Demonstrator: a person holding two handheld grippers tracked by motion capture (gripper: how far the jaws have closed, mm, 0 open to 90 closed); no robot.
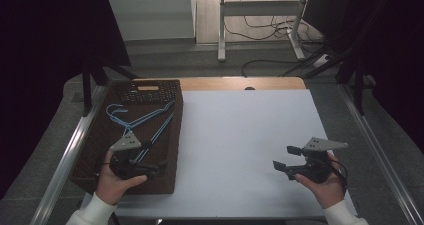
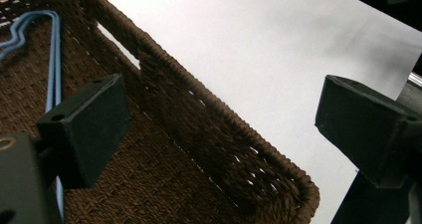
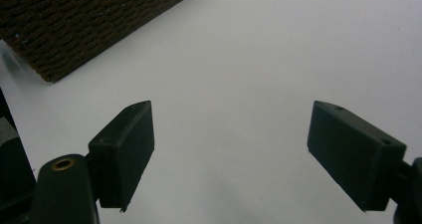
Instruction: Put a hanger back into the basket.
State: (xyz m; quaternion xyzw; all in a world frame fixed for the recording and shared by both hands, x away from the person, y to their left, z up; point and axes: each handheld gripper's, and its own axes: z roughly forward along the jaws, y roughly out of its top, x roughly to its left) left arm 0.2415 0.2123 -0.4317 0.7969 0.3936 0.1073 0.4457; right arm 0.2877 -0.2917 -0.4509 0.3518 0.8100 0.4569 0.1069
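A brown woven basket stands at the table's left, with blue wire hangers lying inside it. My left gripper hovers open over the basket's near right part. In the left gripper view its jaws stand wide apart across the basket rim, a blue hanger beside the left jaw. My right gripper is held open above the white table surface at the near right. Nothing lies between its fingers, and the basket corner shows far off.
A strip of bare wood runs along the table's far edge. Metal rails flank the table on both sides. Beyond it are desk legs and floor cables. Dark curtains hang left and right.
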